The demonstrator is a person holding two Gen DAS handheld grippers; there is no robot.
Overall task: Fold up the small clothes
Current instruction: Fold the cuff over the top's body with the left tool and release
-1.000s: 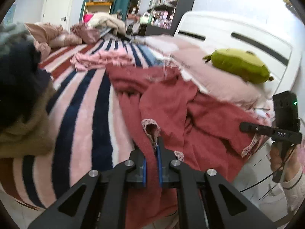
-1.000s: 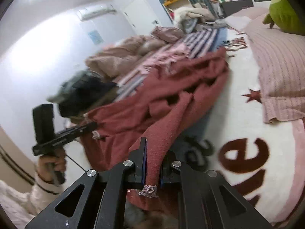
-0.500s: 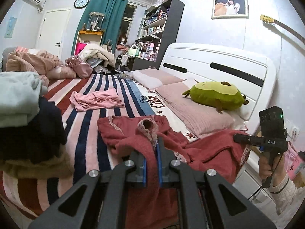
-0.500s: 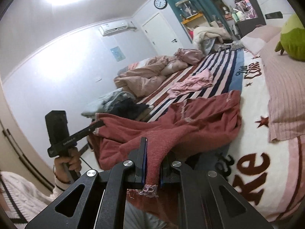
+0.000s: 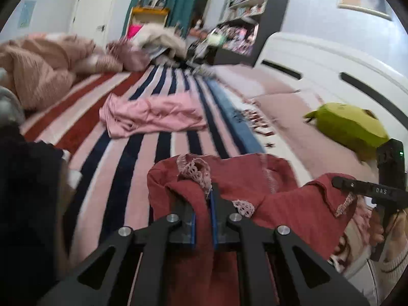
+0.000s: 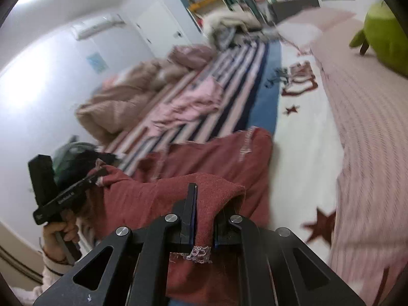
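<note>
A dark red garment with pale lace trim lies over the near edge of the striped bed, also seen in the right wrist view. My left gripper is shut on a lace-edged corner of it. My right gripper is shut on another lace-edged corner. The cloth hangs stretched between the two grippers. Each gripper shows in the other's view: the right one at the right edge, the left one at the left.
A crumpled pink garment lies further up the striped blanket. A dark clothes pile sits at the left. A green plush toy rests on pink pillows by the white headboard. A beige quilt lies far left.
Both grippers, still holding the red garment, have tipped down and moved forward toward the bed. The garment now reaches less far up the bed.
</note>
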